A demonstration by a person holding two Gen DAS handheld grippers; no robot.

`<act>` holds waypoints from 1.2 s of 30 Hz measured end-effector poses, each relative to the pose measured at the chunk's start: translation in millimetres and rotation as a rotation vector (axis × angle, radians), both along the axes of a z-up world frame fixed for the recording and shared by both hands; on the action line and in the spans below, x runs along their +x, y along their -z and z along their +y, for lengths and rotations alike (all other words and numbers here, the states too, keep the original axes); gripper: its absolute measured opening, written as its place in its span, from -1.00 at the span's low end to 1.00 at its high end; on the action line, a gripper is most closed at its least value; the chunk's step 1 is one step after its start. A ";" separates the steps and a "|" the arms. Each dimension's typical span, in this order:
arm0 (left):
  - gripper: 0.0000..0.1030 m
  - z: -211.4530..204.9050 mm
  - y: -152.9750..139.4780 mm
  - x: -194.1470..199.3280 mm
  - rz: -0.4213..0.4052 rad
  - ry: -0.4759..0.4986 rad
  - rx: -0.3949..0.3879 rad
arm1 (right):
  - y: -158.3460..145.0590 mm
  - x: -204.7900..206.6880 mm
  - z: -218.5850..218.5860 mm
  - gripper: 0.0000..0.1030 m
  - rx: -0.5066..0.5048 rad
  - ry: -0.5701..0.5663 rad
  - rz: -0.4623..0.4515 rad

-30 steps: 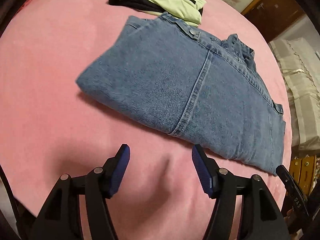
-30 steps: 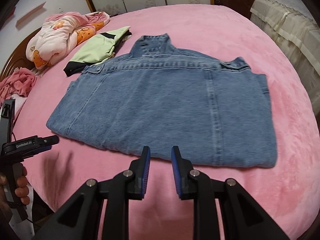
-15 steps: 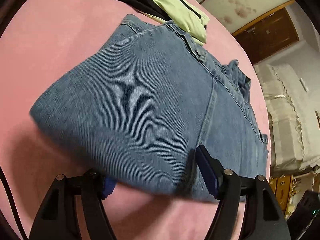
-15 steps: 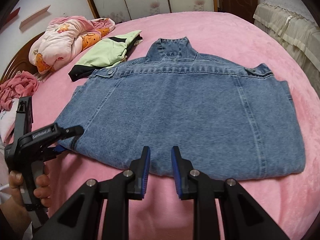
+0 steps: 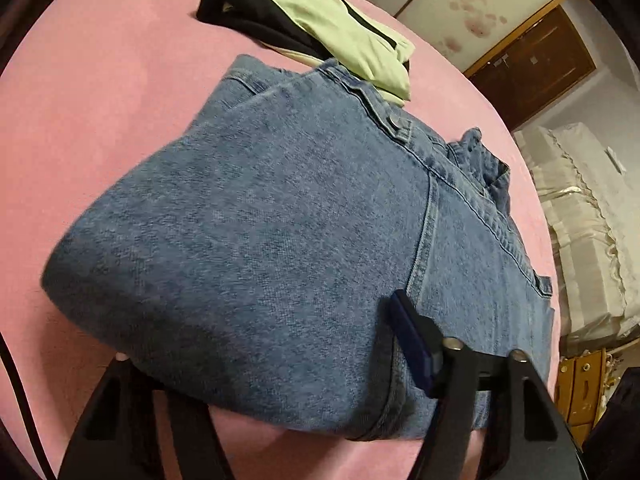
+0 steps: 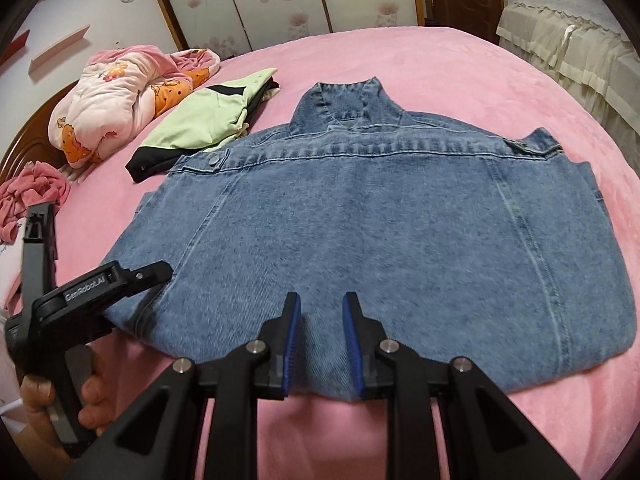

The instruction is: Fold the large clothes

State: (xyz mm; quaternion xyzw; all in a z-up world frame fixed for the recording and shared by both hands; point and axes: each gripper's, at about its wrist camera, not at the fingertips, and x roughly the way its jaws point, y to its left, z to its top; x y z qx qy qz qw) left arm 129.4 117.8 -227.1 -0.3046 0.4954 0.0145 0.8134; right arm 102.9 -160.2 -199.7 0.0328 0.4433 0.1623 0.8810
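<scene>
The denim jacket [image 6: 372, 232] lay back-up and spread flat on the pink bedspread [image 6: 500, 80], collar toward the far side, its hem nearest me. My left gripper [image 5: 276, 344] sat at the jacket's near left corner: one blue-padded finger [image 5: 412, 344] rested on top of the denim, the other was hidden beneath the cloth, so the jaws straddled the hem; I could not tell whether they had pinched it. My right gripper [image 6: 322, 340] was at the middle of the hem, its jaws narrowly parted with denim showing between the pads. Just beyond the jacket's left shoulder lay a folded green-and-black garment [image 6: 200, 128], and farther off a pink bundle [image 6: 116, 100].
</scene>
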 end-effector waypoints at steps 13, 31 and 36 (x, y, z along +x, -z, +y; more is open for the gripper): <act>-0.81 -42.9 -84.7 -15.8 -0.269 0.067 0.266 | 31.8 0.6 15.1 -0.54 -0.073 -0.014 -0.023; -0.81 -315.4 -124.1 1.8 -0.568 0.710 0.284 | 6.5 -38.4 -217.5 -0.55 0.277 0.449 0.015; -0.65 -386.5 -44.2 5.8 -0.389 0.833 0.404 | 25.7 -57.7 -278.8 -0.55 0.208 0.592 0.038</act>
